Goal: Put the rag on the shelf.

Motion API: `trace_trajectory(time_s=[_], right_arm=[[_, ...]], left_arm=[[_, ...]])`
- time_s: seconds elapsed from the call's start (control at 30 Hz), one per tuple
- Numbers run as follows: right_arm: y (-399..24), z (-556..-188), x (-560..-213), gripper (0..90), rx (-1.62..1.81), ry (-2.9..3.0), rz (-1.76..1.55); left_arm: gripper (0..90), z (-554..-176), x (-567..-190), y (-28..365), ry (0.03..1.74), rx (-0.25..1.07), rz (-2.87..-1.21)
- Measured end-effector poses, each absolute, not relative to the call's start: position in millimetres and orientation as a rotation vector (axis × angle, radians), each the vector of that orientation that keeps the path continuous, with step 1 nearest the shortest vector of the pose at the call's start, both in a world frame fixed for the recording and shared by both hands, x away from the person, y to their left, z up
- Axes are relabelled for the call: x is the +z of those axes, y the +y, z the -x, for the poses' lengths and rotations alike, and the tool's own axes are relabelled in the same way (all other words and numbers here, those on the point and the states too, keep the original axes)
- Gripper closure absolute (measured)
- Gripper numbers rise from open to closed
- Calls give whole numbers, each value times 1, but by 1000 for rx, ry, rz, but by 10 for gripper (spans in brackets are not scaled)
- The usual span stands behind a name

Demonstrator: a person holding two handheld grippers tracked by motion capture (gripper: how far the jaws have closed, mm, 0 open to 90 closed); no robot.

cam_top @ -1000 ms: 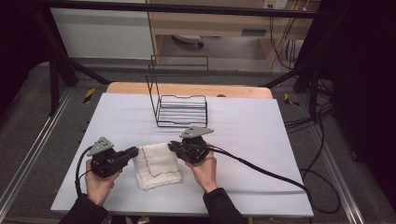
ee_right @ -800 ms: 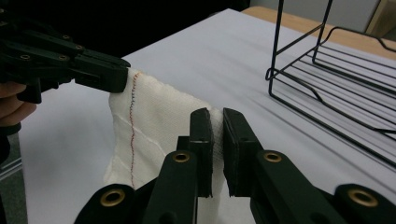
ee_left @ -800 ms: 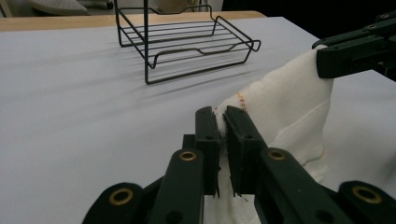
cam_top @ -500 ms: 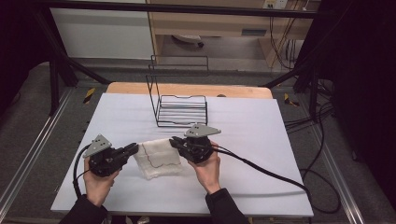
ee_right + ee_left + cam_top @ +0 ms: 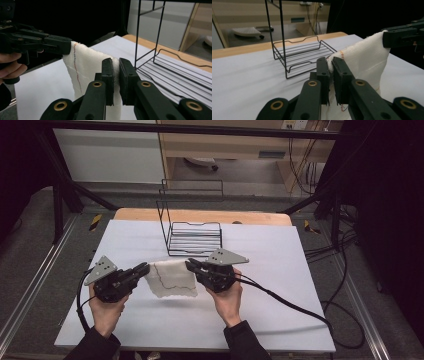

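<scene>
Counted on table [image 5: 280,270]: one white cloth [image 5: 172,277], one black wire rack [image 5: 192,232]; two grippers, left gripper [image 5: 140,270] and right gripper [image 5: 192,266]; two hands; two trailing cables

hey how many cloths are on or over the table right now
1. A white knitted cloth with orange stitching hangs above the white table, pinched at one corner by the left gripper and at the other by the right gripper. Nothing suggests another is hidden.
</scene>
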State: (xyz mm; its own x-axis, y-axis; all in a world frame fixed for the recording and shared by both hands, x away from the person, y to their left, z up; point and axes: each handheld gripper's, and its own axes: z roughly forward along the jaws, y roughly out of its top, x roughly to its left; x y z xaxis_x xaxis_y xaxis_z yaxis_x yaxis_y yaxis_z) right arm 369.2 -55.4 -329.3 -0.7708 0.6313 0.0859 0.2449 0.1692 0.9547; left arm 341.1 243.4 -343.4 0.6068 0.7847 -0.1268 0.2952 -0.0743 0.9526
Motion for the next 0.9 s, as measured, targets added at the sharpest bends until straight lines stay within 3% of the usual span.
trace_trajectory(time_s=[0.9], right_arm=[[-76, -368, -292, 834, 1689, 1933, -823]], left_arm=[[836, -355, -307, 220, 843, 548, -1562]])
